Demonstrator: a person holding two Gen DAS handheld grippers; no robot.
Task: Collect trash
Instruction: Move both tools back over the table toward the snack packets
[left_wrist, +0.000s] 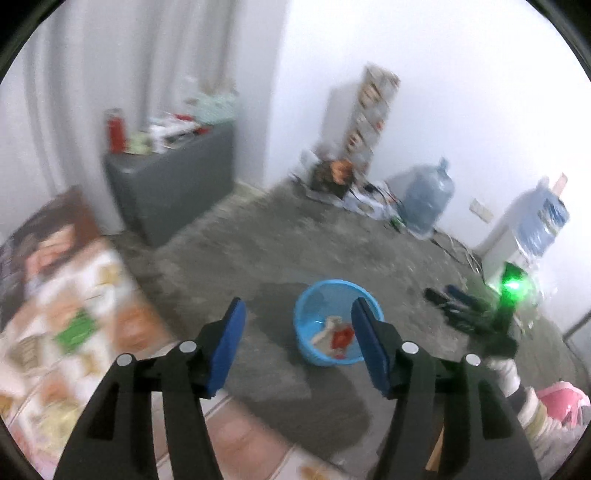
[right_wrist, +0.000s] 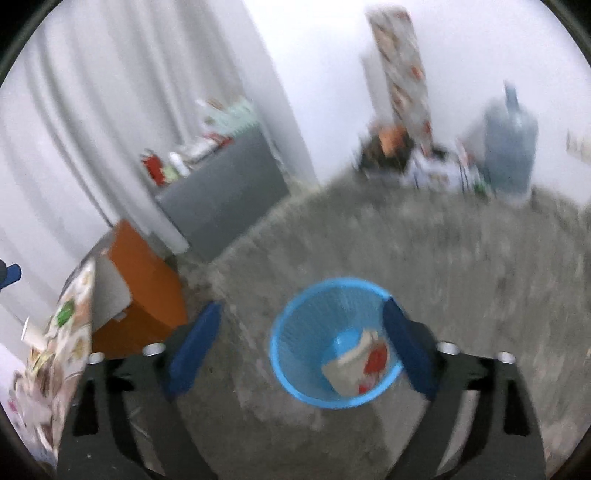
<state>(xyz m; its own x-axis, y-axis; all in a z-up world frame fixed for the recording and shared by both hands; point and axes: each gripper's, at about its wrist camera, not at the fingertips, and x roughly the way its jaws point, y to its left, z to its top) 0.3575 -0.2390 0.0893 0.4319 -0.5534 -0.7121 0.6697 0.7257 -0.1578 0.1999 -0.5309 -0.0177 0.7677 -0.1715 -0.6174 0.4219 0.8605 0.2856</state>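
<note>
A blue plastic waste basket (left_wrist: 306, 306) stands on the grey concrete floor, with white and red trash (left_wrist: 334, 334) lying in its bottom. It also shows in the right wrist view (right_wrist: 295, 332), with the same trash (right_wrist: 356, 363) inside. My left gripper (left_wrist: 298, 319) is open and empty, held above and in front of the basket. My right gripper (right_wrist: 301, 325) is open and empty, right above the basket. Both views are blurred by motion.
A table with a patterned cloth (left_wrist: 70, 325) is at the left. A grey cabinet (left_wrist: 173, 184) with bottles stands by the curtain. Water jugs (left_wrist: 428, 199), cables and clutter line the far wall. The other gripper with a green light (left_wrist: 511, 291) is at the right.
</note>
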